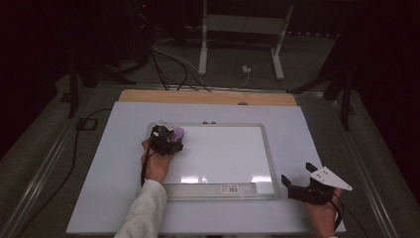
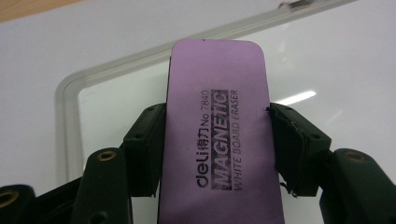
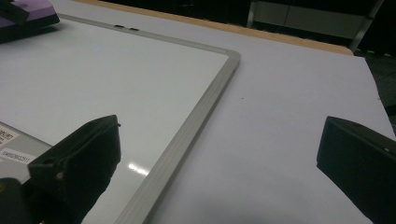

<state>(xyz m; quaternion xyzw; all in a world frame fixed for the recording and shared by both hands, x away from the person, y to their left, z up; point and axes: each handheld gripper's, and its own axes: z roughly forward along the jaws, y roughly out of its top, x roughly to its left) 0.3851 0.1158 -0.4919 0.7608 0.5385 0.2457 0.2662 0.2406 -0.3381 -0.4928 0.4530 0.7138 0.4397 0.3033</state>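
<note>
At the whiteboard's (image 1: pixel 218 153) far-left corner the left gripper (image 1: pixel 166 139) clamps a purple eraser (image 2: pixel 218 140), whose "MAGNETIC WHITE BOARD ERASER" print reads in its own view, while the right gripper (image 1: pixel 302 183), near the table's (image 1: pixel 124 198) near-right corner, has its 2 jaws spread wide, holding nothing.

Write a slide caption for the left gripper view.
Left tool clamps a purple magnetic whiteboard eraser above the corner of the whiteboard.
</note>
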